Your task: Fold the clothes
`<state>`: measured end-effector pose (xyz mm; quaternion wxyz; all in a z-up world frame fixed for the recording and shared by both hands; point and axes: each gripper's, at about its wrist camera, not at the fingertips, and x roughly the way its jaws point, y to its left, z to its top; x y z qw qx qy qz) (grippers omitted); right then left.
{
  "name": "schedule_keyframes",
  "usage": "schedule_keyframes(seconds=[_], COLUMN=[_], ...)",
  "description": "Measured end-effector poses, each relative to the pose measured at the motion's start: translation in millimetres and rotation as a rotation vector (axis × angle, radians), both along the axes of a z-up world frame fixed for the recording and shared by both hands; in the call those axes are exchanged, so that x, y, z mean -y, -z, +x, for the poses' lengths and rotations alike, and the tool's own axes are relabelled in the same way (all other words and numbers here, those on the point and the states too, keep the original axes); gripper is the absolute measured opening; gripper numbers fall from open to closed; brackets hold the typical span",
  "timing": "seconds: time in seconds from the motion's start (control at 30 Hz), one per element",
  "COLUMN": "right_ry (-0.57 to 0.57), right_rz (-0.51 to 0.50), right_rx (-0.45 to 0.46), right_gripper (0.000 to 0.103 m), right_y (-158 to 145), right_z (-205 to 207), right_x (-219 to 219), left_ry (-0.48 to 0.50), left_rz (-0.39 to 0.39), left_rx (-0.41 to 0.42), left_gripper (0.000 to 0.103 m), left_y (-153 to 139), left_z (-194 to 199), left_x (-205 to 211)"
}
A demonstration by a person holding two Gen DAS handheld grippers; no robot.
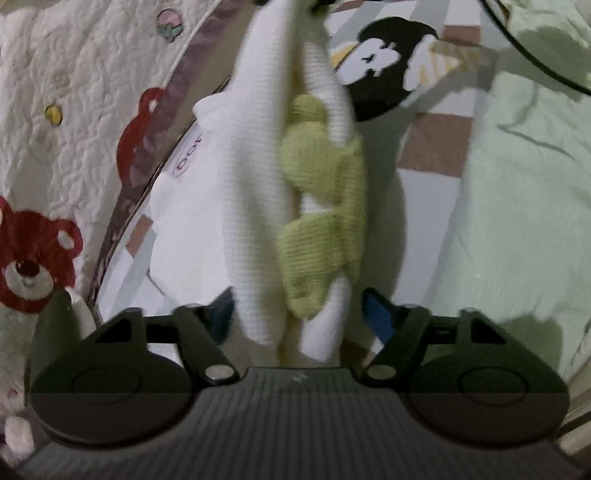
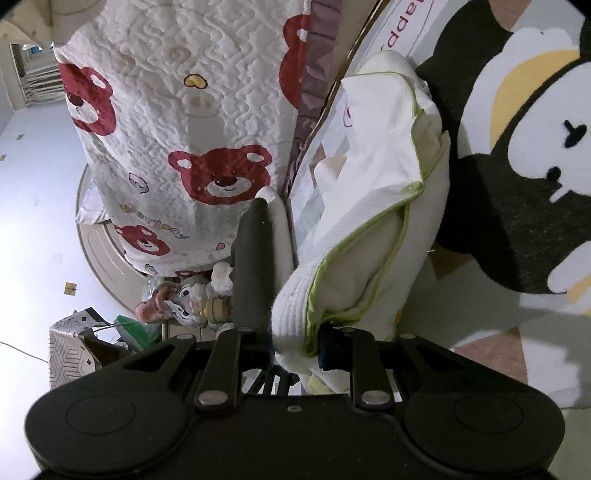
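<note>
Readable writing is scarce: the quilt (image 2: pixel 177 122) with red bears carries "Happy Day" in small yellow letters in your right view, and a white panel (image 2: pixel 402 29) at the top edge shows part of a red word, something like "Happ". In your left view a red-outlined tag (image 1: pixel 186 158) beside the garment is too cropped to read.

Your left gripper (image 1: pixel 297 314) has the white garment (image 1: pixel 255 192) bunched between its fingers — the jaws look partly apart, and I cannot tell whether they pinch it. Its lime trim (image 1: pixel 321 206) runs down the hanging fold.

Your right gripper (image 2: pixel 297 339) is clamped on the same garment's thick white edge; the cloth drapes away over the mat (image 2: pixel 517 229) with its black-and-white cartoon figure.

Around you: a pale green blanket (image 1: pixel 524 192) at the left view's right side, a plush rabbit (image 2: pixel 184 299) and a patterned box (image 2: pixel 70 350) on the white floor (image 2: pixel 33 206).
</note>
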<state>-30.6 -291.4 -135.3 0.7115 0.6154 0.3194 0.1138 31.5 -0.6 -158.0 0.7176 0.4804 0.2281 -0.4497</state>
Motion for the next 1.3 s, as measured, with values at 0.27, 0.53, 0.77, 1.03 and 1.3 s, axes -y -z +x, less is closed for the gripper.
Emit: schedule_keyframes(seconds=[0.27, 0.53, 0.77, 1.03, 1.3], right_ry=[-0.010, 0.080, 0.038, -0.045, -0.043], right_rz=[-0.142, -0.284, -0.438, -0.410, -0.350], right_rx=[-0.033, -0.075, -0.072, -0.081, -0.091], right_gripper=[0.034, 0.057, 0.058, 0.058, 0.058], right_y=[0, -3, 15, 43, 66], right_z=[-24, -60, -17, 47, 65], right_x=[11, 58, 70, 80, 82], left_ry=[-0.189, -0.218, -0.247, -0.272, -0.312], left_rz=[-0.165, -0.197, -0.213, -0.242, -0.297], left_rx=[-0.162, -0.198, -0.225, -0.267, -0.335], left_gripper=[0.019, 0.019, 0.019, 0.021, 0.021], left_y=[-36, -35, -34, -31, -29], left_z=[35, 36, 39, 44, 54], left_x=[-5, -3, -4, -7, -12])
